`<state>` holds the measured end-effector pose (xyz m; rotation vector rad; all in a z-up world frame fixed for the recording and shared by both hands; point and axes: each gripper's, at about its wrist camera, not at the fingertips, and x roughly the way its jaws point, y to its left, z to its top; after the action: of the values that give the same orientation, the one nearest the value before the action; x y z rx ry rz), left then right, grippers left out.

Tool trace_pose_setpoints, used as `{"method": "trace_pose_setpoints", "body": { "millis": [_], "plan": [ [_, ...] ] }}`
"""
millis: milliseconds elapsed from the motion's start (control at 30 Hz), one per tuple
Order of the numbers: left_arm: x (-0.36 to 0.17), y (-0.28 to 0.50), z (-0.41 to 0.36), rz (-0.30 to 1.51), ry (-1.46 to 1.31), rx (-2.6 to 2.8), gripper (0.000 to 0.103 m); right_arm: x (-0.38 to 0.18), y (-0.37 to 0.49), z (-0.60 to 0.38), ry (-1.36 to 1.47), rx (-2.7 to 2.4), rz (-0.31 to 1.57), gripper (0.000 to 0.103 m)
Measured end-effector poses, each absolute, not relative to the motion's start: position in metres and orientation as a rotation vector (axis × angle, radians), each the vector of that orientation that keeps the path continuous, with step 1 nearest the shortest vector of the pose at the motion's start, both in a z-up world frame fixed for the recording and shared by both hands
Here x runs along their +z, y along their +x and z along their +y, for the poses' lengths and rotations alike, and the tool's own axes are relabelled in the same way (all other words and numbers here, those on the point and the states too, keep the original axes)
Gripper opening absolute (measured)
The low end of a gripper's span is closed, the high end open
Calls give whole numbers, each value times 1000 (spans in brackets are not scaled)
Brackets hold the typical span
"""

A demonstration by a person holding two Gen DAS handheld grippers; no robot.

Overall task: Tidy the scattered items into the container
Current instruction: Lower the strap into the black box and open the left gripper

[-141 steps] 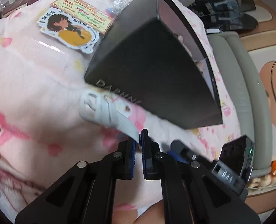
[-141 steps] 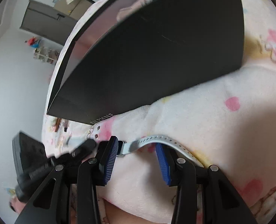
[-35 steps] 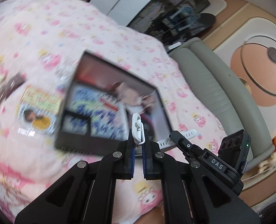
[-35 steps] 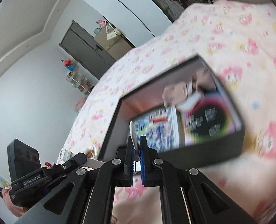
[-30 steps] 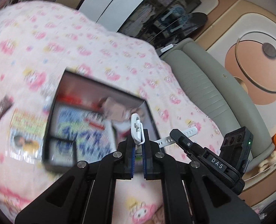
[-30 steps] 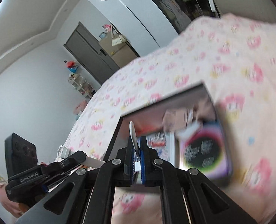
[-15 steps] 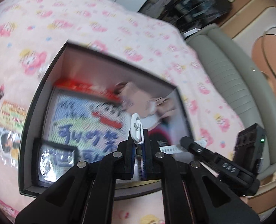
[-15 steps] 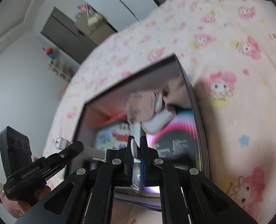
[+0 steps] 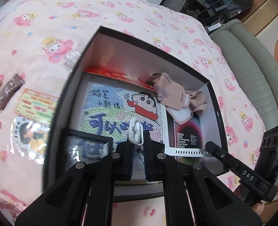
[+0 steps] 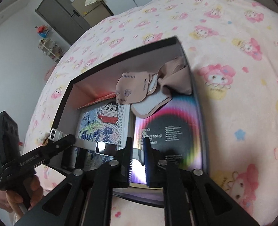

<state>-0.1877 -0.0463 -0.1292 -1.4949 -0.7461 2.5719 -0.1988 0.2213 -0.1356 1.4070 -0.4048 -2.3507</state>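
The white watch (image 9: 136, 131) hangs over the open black box (image 9: 213, 94), stretched between the two tools. The left gripper (image 9: 138, 146) is clenched on the buckle end of the strap, which sticks up between its blue pads. The right gripper (image 10: 138, 152) has the other strap end (image 10: 137, 154) between its jaws, and these jaws are opening — the strap is there, but I cannot tell whether the pads press it. In the right wrist view the watch face (image 10: 106, 147) is above the near part of the box, over the cartoon picture board (image 10: 101, 122).

The step in hand seems to be the release of the watch into the box. To do it well, I think the right side should let go fully first, so that the free strap end drops inside the box wall and not over it. Then the left gripper can go lower toward the picture board and open there, so the watch falls only a little. Inside the box, at the far right corner, lies a beige sock (image 9: 169, 92); beside the picture board is a dark protector package (image 10: 169, 131). Outside the box, on its left, a sticker sheet (image 9: 33, 120) and a brown packet (image 9: 5, 94) lie on the pink blanket (image 9: 120, 5) — still to collect.
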Motion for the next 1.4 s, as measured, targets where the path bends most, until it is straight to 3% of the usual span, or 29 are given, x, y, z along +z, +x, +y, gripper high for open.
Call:
{"method": "trace_pose_setpoints", "body": {
  "millis": [67,133,200,433,600,700,867,1100,1233,1400],
  "plan": [
    [-123,-184,-50,-715,-1496,2612,9,-122,-192,221,1344,-2410,-337,25],
    [-120,-180,-54,-692,-1519,2642,24,-107,-184,221,1260,-2464,-269,36],
    [-117,-179,-58,-667,-1565,2651,29,-94,-179,226,1192,-2524,-217,42],
    [-113,-194,-47,-550,-1499,2707,29,-92,-198,214,1165,-2474,-194,42],
    [-110,-210,-36,-490,-1455,2928,28,-131,-221,169,1343,-2336,-56,41],
    [-128,-230,-22,-436,-1550,2774,28,-154,-226,163,1456,-2310,-13,41],
    [-169,-251,-3,-376,-1777,2581,28,-177,-231,177,1591,-2256,-107,42],
    [-176,-253,2,-321,-1926,2458,28,-179,-227,178,1601,-2226,-101,42],
    [-175,-249,3,-312,-1954,2409,28,-179,-225,182,1627,-2153,-182,42],
    [-164,-248,-5,-425,-1863,2429,28,-175,-220,182,1590,-2185,-182,42]
  ]
}}
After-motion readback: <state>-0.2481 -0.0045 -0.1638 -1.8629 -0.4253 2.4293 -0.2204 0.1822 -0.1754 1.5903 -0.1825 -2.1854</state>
